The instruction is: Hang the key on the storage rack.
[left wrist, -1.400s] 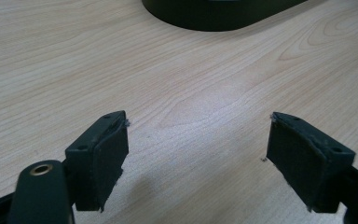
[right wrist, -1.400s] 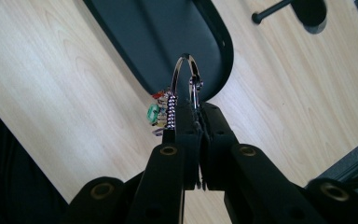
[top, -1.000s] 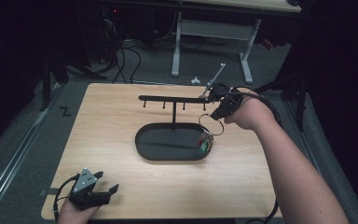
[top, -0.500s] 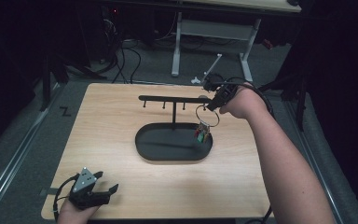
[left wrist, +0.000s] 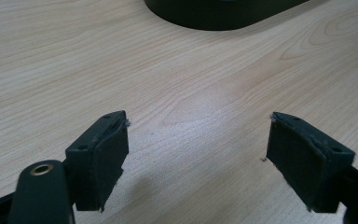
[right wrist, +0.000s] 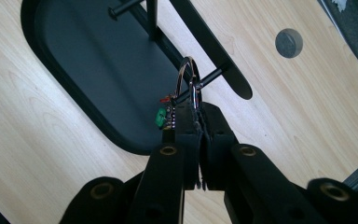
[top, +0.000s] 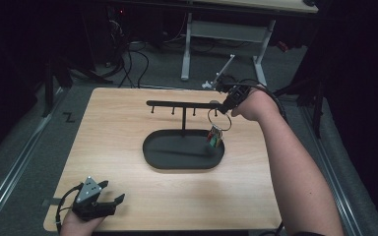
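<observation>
Right tool has its jaws pressed together on a metal key ring, holding it at the right end of the black rack's crossbar — the ring hangs in the air with small coloured tags dangling below it, over the right end of the oval tray. From the right tool's own camera the ring sits against the endmost peg, though whether it is threaded over the peg I cannot tell.

Letting go now looks risky: if the ring is only beside the peg, it would likely drop into the tray or onto the table. A sideways pull could also catch the peg and tip the rack, or the swinging tags could snag.

Left tool rests at the table's near left corner, jaws apart and empty, well away from the tray. Only the crossbar end and upright post crowd the ring.
</observation>
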Tool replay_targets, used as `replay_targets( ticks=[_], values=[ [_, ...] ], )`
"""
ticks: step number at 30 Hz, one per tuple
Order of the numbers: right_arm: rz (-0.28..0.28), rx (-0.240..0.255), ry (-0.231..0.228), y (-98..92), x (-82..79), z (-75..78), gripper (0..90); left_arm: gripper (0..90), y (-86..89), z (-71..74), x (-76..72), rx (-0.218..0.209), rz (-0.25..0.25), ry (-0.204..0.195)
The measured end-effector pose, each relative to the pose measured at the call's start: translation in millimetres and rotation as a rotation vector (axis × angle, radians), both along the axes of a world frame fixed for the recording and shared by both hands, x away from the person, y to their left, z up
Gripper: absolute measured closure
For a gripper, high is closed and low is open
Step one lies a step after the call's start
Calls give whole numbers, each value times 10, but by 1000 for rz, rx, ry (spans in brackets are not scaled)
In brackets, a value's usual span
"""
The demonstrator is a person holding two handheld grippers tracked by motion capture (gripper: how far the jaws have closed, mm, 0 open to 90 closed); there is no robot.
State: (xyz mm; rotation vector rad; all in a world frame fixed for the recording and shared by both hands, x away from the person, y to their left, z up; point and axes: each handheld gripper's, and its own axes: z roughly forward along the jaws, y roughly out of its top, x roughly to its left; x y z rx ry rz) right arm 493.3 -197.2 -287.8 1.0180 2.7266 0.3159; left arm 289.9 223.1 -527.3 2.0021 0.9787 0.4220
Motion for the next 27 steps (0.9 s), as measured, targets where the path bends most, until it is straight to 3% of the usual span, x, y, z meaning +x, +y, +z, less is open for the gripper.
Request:
replay_targets(
  ticks=[14, 18, 25, 27],
  values=[
    [-9, -2, 4, 25, 92, -119, 872, 213, -8, -9, 3, 7, -3, 2],
    [-19, -1, -23, 55, 104, -99, 866, 213, -15, -12, 6, 9, -6, 1],
    [-13, 17, -43, 137, 40, -48, 763, 213, -38, -14, 7, 13, -10, -2],
    [-12, 15, -59, 153, 14, -50, 693, 213, -40, -11, 7, 18, -15, 2]
  ],
)
